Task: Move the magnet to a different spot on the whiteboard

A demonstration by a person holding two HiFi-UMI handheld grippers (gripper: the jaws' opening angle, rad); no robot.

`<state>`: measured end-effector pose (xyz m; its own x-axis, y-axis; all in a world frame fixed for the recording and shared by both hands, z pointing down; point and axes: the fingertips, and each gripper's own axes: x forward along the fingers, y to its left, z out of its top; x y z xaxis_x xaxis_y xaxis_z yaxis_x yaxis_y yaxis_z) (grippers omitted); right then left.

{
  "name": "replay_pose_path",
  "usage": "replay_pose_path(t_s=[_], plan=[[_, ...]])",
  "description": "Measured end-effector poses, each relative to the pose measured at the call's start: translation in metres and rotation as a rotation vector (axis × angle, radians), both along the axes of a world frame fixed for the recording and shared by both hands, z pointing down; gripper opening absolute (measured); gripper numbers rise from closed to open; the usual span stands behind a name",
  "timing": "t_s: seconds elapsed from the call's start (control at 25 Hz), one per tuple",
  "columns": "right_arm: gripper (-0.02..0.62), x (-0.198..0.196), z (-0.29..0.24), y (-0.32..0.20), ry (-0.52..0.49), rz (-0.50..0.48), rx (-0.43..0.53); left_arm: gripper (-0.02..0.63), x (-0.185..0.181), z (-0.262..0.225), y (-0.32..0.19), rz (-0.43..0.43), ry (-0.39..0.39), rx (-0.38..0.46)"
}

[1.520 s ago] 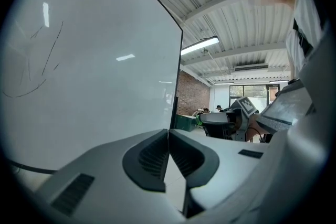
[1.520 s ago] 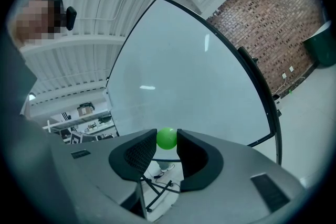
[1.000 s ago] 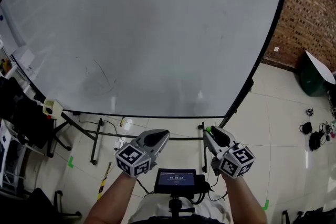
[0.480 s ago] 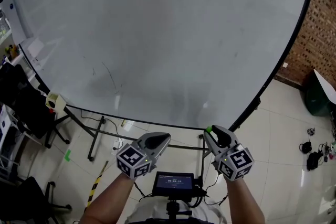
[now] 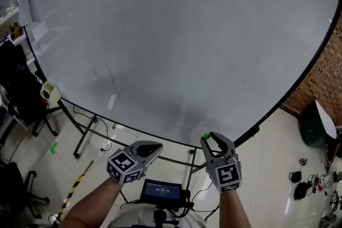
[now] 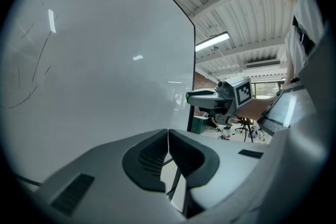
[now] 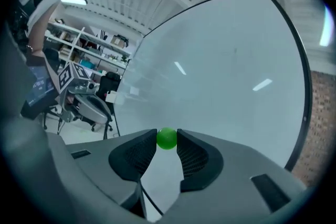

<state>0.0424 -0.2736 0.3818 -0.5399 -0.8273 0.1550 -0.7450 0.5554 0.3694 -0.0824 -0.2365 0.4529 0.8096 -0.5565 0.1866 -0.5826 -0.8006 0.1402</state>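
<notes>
My right gripper [image 5: 209, 138] pinches the green magnet [image 7: 167, 138] by its tips — ready, I reckon, for the whiteboard [image 5: 176, 34] above. Left gripper [image 5: 156, 146] is closed, empty.

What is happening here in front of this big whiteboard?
A person stands before the whiteboard with a gripper in each hand. The right gripper is closed on a green magnet, pinched at its jaw tips and apparently off the board. The left gripper is shut and empty beside it. The magnet is not yet placed on the board.
</notes>
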Motion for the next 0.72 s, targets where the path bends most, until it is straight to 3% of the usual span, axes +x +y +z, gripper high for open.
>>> replay_pose_path(t_s=[0.24, 0.72], plan=[[0.141, 0.001, -0.016, -0.022, 0.216, 0.048, 0.085, 0.032, -0.008, 0.002, -0.013, -0.009, 0.001, -0.004], [0.141, 0.003, -0.058, -0.054, 0.492, 0.139, 0.259, 0.032, -0.016, 0.004, -0.033, -0.032, 0.026, 0.000]])
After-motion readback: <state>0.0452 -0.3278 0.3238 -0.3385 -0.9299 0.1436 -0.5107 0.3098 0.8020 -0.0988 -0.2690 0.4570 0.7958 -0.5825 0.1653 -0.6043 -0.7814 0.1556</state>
